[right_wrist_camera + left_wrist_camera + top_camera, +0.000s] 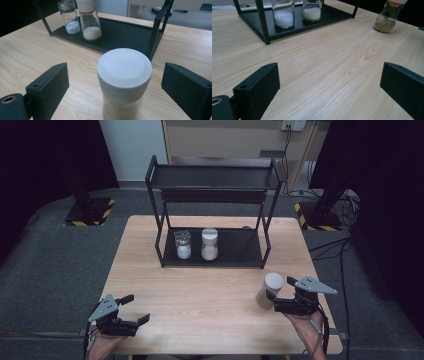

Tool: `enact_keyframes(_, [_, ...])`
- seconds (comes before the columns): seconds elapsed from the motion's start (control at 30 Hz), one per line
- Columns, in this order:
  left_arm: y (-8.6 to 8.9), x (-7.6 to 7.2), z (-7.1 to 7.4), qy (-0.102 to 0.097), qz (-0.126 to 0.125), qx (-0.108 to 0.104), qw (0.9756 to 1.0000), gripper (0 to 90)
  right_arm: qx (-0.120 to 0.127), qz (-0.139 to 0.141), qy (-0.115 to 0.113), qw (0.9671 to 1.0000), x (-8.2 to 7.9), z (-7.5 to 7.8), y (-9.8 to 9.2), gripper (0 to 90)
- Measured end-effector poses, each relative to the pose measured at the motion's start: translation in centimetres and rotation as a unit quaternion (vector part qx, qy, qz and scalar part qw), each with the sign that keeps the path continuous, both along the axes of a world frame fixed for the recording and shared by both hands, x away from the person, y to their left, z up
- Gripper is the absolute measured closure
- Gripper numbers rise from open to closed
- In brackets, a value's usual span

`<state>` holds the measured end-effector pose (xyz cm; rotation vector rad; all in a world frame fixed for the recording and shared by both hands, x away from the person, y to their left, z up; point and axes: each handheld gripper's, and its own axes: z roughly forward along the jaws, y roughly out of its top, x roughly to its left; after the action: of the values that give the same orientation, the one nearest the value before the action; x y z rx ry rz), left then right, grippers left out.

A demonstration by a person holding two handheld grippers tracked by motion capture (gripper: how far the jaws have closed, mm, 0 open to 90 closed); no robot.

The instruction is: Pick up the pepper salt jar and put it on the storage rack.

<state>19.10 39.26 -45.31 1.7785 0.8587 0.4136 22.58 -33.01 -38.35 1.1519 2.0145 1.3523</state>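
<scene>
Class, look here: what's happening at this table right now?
A person holds a claw in each hand. The right claw is open around a white-capped jar of tan powder on the table, not yet gripping it. The left claw hangs open over bare wood. Two other jars stand on the black rack's bottom shelf.

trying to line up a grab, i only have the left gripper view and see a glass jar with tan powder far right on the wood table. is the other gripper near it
Observer: Yes. The right gripper stands open with the white-lidded glass jar of tan powder between its jaws, not clamped.
Operator: is the jar upright
Observer: Upright on the light wooden table, white round lid up.
Operator: what else is on the rack
Observer: The black metal two-tier rack holds two jars of white powder on its lower tier; the upper tier looks bare.
</scene>
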Motion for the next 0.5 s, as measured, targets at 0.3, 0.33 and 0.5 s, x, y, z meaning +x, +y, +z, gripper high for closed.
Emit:
enact_keyframes(0.3, [0.0,0.0,0.0,0.0,0.0,-0.001,1.0,1.6,-0.011,0.002,0.01,0.9999,1.3,-0.2,0.7,8.3])
enact_keyframes(0.33, [0.1,0.0,0.0,-0.001,-0.002,-0.001,1.0,1.6,-0.012,0.001,0.012,0.9999,1.4,-0.2,0.8,8.4])
enact_keyframes(0.5, [0.1,0.1,-0.1,0.0,-0.001,-0.001,1.0,1.6,-0.009,-0.001,0.016,0.9998,1.9,-0.4,0.8,9.7])
